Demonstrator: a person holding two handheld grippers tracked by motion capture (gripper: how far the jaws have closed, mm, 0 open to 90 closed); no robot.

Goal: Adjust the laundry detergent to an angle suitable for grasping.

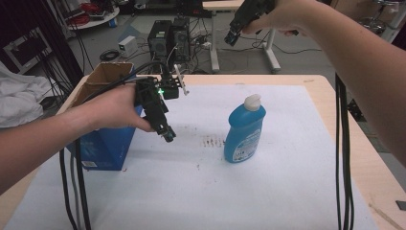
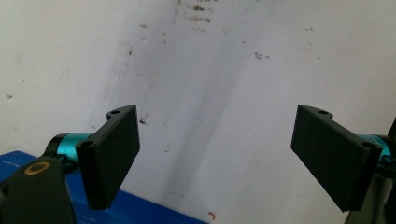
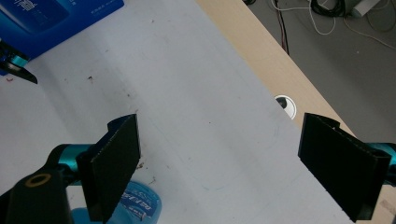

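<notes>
Hovering apart, both empty, jaws wide: left hand-held gripper (image 1: 168,135) beside box (image 1: 103,143); right hand-held gripper (image 1: 231,37) above bottle (image 1: 244,129).

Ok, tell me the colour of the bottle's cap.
White, on the blue bottle; the cap shows best in the high view.

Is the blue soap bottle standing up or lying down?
Standing up. The blue bottle rests on its base on the white mat, white cap on top.
</notes>
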